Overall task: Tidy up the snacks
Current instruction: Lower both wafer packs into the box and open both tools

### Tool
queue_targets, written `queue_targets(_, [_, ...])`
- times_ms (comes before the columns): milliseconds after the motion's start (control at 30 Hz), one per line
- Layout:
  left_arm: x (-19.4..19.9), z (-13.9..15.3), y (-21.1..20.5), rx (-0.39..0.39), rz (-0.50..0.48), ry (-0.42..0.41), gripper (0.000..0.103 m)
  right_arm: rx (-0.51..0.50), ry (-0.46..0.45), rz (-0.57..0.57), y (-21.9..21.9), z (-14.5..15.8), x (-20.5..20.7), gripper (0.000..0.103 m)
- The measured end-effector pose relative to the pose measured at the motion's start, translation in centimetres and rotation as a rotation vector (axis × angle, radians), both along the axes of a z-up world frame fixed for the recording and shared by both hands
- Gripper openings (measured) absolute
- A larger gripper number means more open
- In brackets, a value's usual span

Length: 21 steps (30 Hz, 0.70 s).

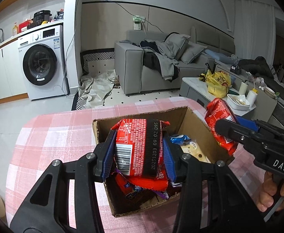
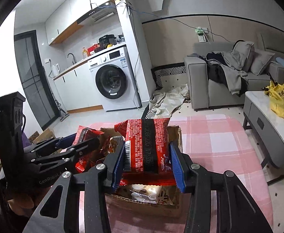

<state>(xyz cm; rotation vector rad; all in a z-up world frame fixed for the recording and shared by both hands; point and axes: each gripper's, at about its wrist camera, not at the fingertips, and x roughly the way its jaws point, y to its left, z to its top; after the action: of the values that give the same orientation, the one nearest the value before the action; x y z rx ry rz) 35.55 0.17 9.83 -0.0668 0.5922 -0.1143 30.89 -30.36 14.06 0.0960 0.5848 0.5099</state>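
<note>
My left gripper (image 1: pixel 138 153) is clamped on a red snack pack (image 1: pixel 140 147) over the cardboard box (image 1: pixel 198 128); my right gripper (image 2: pixel 147 161) pinches another red pack (image 2: pixel 145 145). They look light, crinkly and crushable, so I'd grip the flat sides. Pink checked tablecloth (image 1: pixel 50 136) underneath, sofa (image 1: pixel 134 68) beyond.

Far left: white washing machine (image 1: pixel 42 62) under a counter, black cooker (image 1: pixel 42 17) on top. Far centre: grey sofa (image 1: pixel 134 66) draped with clothes. Right: yellow bag (image 1: pixel 218 83) on a low grey coffee table (image 1: pixel 192 86).
</note>
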Motion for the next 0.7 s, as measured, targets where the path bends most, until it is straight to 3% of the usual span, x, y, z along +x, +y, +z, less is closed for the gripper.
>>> queue_targets(700, [2.5,-3.1,0.8,-0.011,0.025,0.019,0.042,-0.057,0.067,-0.019,2.6,-3.2,2.5,0.045])
